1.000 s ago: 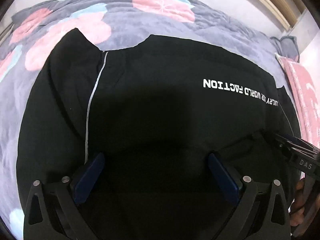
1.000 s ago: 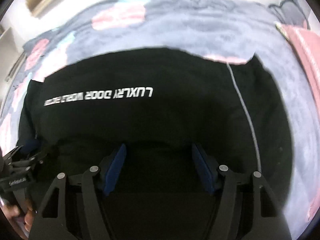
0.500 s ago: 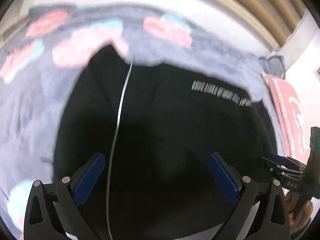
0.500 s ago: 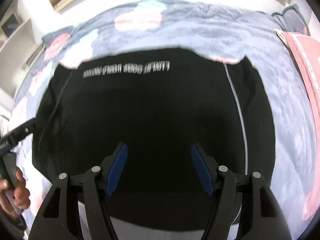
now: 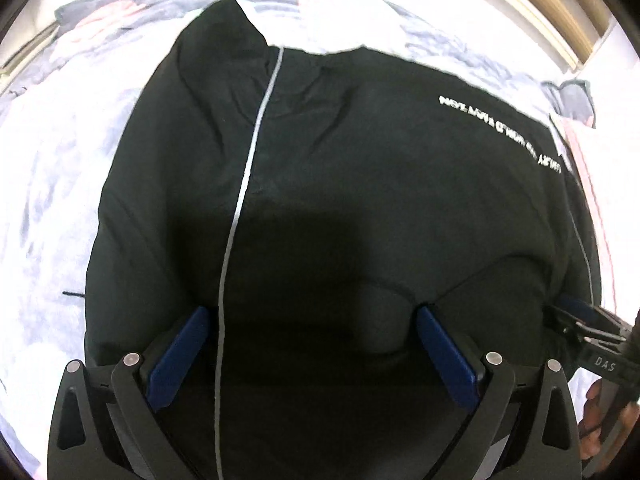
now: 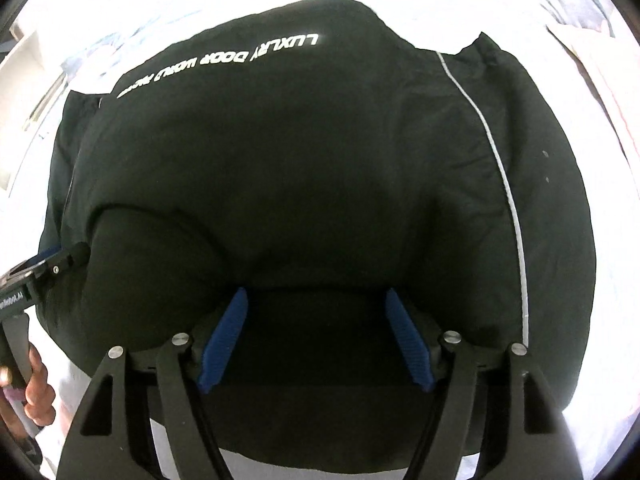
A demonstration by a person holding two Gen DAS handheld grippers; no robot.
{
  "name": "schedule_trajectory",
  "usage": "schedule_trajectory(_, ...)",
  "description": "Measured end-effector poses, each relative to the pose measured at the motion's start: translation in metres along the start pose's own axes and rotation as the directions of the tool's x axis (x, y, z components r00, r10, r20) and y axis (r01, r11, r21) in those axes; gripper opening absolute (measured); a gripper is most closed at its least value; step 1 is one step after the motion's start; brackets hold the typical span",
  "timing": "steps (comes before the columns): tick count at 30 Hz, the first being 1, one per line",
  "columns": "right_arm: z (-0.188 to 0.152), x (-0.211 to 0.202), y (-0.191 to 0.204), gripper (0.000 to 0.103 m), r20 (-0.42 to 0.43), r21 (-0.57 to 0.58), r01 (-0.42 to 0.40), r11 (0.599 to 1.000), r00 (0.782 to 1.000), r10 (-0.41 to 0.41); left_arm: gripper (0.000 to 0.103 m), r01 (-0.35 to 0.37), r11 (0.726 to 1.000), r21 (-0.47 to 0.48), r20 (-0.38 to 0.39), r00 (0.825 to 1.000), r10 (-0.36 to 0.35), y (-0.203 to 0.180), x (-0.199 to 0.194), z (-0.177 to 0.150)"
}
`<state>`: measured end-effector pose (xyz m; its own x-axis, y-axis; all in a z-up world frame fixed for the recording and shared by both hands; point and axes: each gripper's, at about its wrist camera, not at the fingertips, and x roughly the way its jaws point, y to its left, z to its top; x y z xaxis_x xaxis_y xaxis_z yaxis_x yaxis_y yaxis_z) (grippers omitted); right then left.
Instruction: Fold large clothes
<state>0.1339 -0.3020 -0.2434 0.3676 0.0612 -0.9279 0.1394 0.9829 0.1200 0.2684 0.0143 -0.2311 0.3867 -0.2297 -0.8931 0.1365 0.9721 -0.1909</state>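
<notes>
Where bedspread shows, black garment covers most, pink cloth alongside

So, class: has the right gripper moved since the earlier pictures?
Yes. The right gripper has drawn back from the lettering; jaws just opening, gripping nothing.

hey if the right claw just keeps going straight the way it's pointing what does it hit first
Most likely the black garment: the right claw, open and empty, points steeply down at its dark cloth, with nothing visible between. How near it is, the picture doesn't show.
</notes>
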Motion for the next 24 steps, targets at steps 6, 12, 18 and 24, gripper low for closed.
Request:
schedule_trajectory(6,-0.010,-0.006,0.000,0.080,0.020,0.030,0.022,0.999,1.000,-0.023,0.103,0.001,1.000,0.000,-0.006,1.000,-0.001,-0.002,-0.014,0.001)
schedule_trajectory(12,-0.004,-0.006,-0.005,0.083,-0.019,0.039,0.019,0.999,1.000,-0.019,0.103,0.042,0.999,-0.030,-0.025,0.999,-0.043,0.013,-0.040,-0.011)
schedule_trajectory(18,-0.013,-0.013,-0.004,0.089,-0.066,0.032,0.032,0.999,0.997,-0.030,0.103,0.038,0.998,-0.060,0.013,0.999,-0.037,0.040,-0.074,-0.014)
schedule_trajectory(24,-0.028,-0.048,-0.028,0.089,-0.045,0.053,0.029,0.998,0.999,-0.027,0.103,0.002,0.997,-0.080,0.096,0.995,0.005,0.058,-0.115,-0.002)
